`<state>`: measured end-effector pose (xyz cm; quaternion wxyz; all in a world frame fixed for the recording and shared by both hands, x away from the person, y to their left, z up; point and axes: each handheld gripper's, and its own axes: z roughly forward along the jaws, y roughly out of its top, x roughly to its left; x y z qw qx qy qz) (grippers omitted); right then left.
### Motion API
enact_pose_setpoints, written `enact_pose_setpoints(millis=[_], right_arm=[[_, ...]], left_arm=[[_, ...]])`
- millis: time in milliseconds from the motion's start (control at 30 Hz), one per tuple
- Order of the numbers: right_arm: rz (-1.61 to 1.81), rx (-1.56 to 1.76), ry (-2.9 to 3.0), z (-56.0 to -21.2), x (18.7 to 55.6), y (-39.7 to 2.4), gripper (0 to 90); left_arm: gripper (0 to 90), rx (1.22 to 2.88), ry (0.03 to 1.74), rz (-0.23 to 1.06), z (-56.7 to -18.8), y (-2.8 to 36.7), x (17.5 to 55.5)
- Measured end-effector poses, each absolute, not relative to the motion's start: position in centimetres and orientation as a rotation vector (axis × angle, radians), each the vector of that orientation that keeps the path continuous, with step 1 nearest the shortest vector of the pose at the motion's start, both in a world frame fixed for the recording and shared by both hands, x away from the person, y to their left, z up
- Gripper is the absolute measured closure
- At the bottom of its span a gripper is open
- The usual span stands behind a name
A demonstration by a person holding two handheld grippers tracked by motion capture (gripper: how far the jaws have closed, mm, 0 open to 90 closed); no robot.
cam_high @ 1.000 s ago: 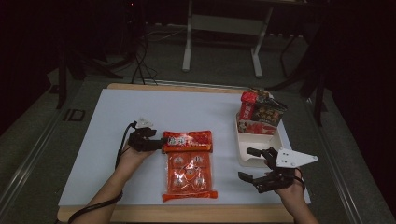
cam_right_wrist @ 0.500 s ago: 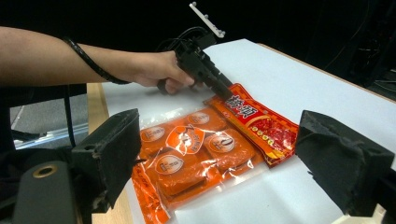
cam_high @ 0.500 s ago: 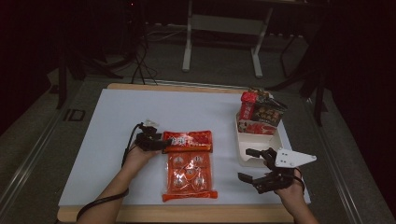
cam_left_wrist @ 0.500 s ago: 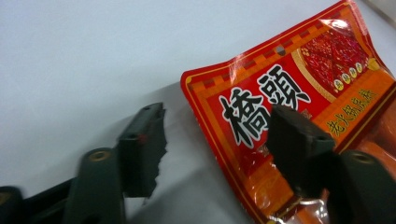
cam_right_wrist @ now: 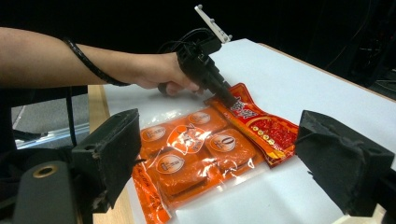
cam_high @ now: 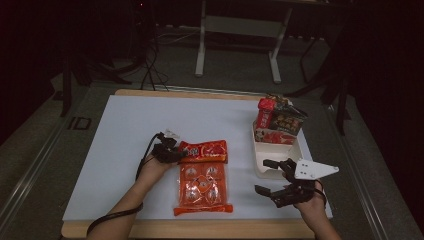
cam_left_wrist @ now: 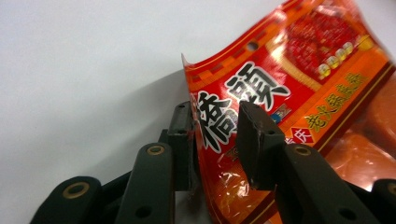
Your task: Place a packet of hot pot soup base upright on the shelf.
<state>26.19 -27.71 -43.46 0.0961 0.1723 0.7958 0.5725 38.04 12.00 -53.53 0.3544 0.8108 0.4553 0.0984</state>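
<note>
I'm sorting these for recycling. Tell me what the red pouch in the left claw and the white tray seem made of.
Red pouch: looks like thin glossy plastic film; it curls at the edge, shines, and has a punched hang hole. The left claw has just been closing on its edge.
White tray: probably moulded plastic, with smooth matt walls, though foam can't be ruled out.

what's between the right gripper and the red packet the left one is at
The clear orange pack of blocks lies between the right gripper and the red packet, seen in the right gripper view; the left gripper has just been closing on the packet's edge.
</note>
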Motion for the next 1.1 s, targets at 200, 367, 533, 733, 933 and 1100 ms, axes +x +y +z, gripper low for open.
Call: enact_pose_setpoints(millis=[200,367,533,733,933,1100], right_arm=[[1.693,0.508,2.357,-43.4,26.1,-27.7,14.4],[1.695,0.510,2.352,-43.4,26.2,-27.8,14.4],[1.675,0.504,2.315,-43.2,26.1,-27.9,14.7],[1.682,0.530,2.289,-43.0,26.2,-28.1,14.8],[1.681,0.531,2.283,-42.9,26.1,-28.1,14.7],[1.675,0.511,2.253,-42.7,26.0,-28.1,14.3]], left_arm=[[87.8,2.159,1.180,0.341,-53.0,11.3,37.8],[90.0,2.140,1.172,0.376,-52.5,11.2,37.4],[90.0,2.093,1.122,0.416,-51.9,11.3,36.7],[90.0,2.084,1.093,0.431,-51.1,11.2,36.5],[90.0,2.062,1.040,0.448,-49.4,11.1,35.9],[90.0,2.037,1.001,0.457,-48.1,11.2,35.3]])
